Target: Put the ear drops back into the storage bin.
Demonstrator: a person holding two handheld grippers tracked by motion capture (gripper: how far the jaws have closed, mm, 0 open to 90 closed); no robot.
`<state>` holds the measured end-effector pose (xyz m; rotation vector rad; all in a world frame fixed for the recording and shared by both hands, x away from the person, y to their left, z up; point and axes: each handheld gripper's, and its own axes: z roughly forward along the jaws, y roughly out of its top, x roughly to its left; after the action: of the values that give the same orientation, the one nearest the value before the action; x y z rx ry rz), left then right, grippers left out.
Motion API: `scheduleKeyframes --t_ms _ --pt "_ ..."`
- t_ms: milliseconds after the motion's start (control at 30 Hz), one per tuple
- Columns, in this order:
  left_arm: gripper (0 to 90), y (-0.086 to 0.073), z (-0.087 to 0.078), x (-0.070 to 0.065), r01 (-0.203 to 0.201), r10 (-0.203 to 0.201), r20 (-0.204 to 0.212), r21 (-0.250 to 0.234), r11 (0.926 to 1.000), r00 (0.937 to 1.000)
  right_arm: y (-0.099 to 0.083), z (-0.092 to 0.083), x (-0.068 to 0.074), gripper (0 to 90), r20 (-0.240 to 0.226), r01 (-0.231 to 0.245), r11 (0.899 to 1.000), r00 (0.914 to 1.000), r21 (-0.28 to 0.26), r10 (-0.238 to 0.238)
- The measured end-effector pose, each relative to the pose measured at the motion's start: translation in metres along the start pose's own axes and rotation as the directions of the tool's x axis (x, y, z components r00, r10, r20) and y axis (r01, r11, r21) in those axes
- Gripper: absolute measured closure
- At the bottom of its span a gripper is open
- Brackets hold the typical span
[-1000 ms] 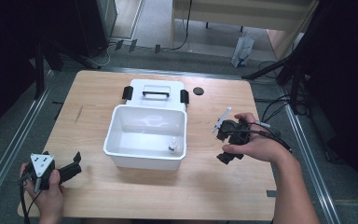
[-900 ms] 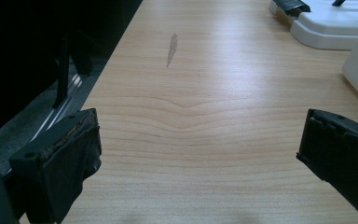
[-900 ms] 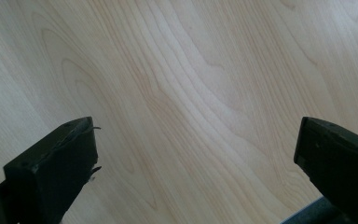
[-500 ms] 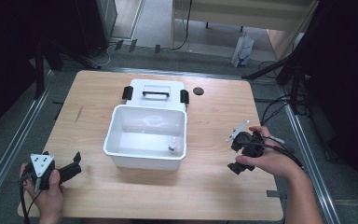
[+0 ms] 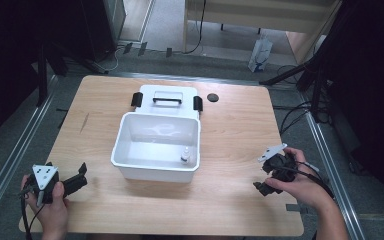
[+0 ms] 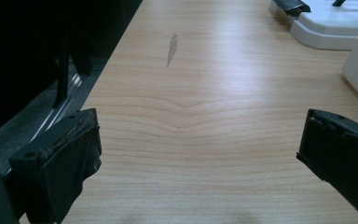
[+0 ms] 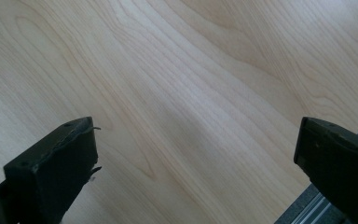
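Bin white and unlabelled; small bottle inside, label unreadable.

My left gripper, black body, grey three-cornered plate with dark screw holes, frayed black jaw pads, black cable trailing beside the white bin, my right gripper, same black build, grey plate, looping black cables, bare forearms.

I see the desk as pale wood grain with a smooth, soft sheen; the white bin and its lid look like glossy plastic; my grippers' fingers are matt black, rough-edged.
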<state>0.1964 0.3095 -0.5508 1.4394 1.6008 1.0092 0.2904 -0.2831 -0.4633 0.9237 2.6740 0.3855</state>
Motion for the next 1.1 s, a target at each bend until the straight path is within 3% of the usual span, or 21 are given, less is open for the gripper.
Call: scheduleKeyframes --t_ms 233,300,333,433,467,500,567,633,667,767,800,833,867,900,933,967,1000,1033,1067,1100 --pt "0.0 0.000 0.000 0.000 -0.002 0.002 0.000 0.001 1.0000 1.0000 -0.023 0.009 0.002 0.0 0.019 -0.061 0.996 0.9978 -0.071 0.063" --pt "0.0 0.000 0.000 0.000 -0.005 0.005 -0.001 0.001 1.0000 1.0000 -0.034 0.014 0.004 0.0 0.031 -0.099 0.987 0.9941 -0.127 0.104" --pt "0.0 0.000 0.000 0.000 -0.005 0.005 -0.001 0.001 1.0000 1.0000 -0.034 0.014 0.004 0.0 0.031 -0.099 0.987 0.9941 -0.127 0.104" --pt "0.0 0.000 0.000 0.000 -0.005 0.005 -0.002 0.000 1.0000 1.0000 -0.045 0.019 0.005 0.0 0.040 -0.143 0.971 0.9873 -0.189 0.154" --pt "0.0 0.000 0.000 -0.001 -0.005 0.005 -0.003 0.000 1.0000 1.0000 -0.054 0.022 0.007 0.0 0.047 -0.177 0.958 0.9802 -0.225 0.192" --pt "0.0 0.000 0.000 -0.001 -0.006 0.006 -0.003 0.000 1.0000 1.0000 -0.054 0.022 0.007 0.0 0.047 -0.177 0.958 0.9802 -0.225 0.192" --pt "0.0 0.000 0.000 -0.001 -0.007 0.007 -0.003 0.000 1.0000 1.0000 -0.062 0.026 0.007 0.0 0.048 -0.207 0.943 0.9727 -0.259 0.227" --pt "0.0 0.000 0.000 -0.001 -0.008 0.008 -0.003 0.001 1.0000 1.0000 -0.075 0.030 0.010 0.0 0.040 -0.259 0.916 0.9580 -0.306 0.284" --pt "0.0 0.000 0.000 -0.001 -0.008 0.008 -0.004 0.001 1.0000 1.0000 -0.075 0.030 0.010 0.0 0.040 -0.259 0.916 0.9580 -0.306 0.284" --pt "0.0 0.000 0.000 -0.001 -0.011 0.011 -0.004 0.001 0.9999 0.9999 -0.088 0.033 0.011 0.0 0.033 -0.308 0.882 0.9395 -0.357 0.341" --pt "0.0 0.000 -0.001 -0.001 -0.011 0.011 -0.005 0.003 0.9999 0.9999 -0.092 0.034 0.012 0.0 0.023 -0.327 0.868 0.9322 -0.375 0.361" --pt "0.0 0.000 0.000 -0.001 -0.012 0.012 -0.005 0.002 0.9999 0.9999 -0.100 0.036 0.014 0.0 0.007 -0.359 0.839 0.9182 -0.410 0.396" --pt "0.0 0.000 0.000 -0.002 -0.011 0.011 -0.006 0.001 0.9999 0.9999 -0.100 0.036 0.014 0.0 0.007 -0.359 0.839 0.9182 -0.410 0.396" --pt "0.0 0.000 0.000 -0.002 -0.011 0.011 -0.006 0.001 0.9999 0.9999 -0.103 0.036 0.015 0.0 0.008 -0.366 0.827 0.9128 -0.426 0.408" --pt "0.0 0.000 0.000 -0.002 -0.014 0.014 -0.006 0.001 0.9999 0.9999 -0.109 0.036 0.018 0.0 -0.006 -0.394 0.796 0.8975 -0.460 0.441" --pt "0.0 0.000 0.000 -0.002 -0.015 0.015 -0.006 0.000 0.9999 0.9999 -0.112 0.036 0.019 0.0 -0.001 -0.397 0.783 0.8919 -0.479 0.452" --pt "0.0 0.000 0.000 -0.002 -0.015 0.015 -0.006 0.000 0.9999 0.9999 -0.112 0.036 0.019 0.0 -0.001 -0.397 0.783 0.8919 -0.479 0.452" --pt "0.0 0.000 0.000 -0.002 -0.015 0.015 -0.006 -0.001 0.9999 0.9999 -0.116 0.036 0.021 0.0 -0.004 -0.414 0.752 0.8769 -0.512 0.481" --pt "0.0 0.000 0.000 -0.002 -0.017 0.017 -0.006 0.000 0.9999 0.9998 -0.116 0.036 0.021 0.0 -0.004 -0.414 0.752 0.8769 -0.512 0.481" --pt "0.0 0.000 0.000 -0.002 -0.019 0.019 -0.006 0.000 0.9998 0.9998 -0.117 0.036 0.022 0.0 0.000 -0.421 0.737 0.8681 -0.528 0.496"
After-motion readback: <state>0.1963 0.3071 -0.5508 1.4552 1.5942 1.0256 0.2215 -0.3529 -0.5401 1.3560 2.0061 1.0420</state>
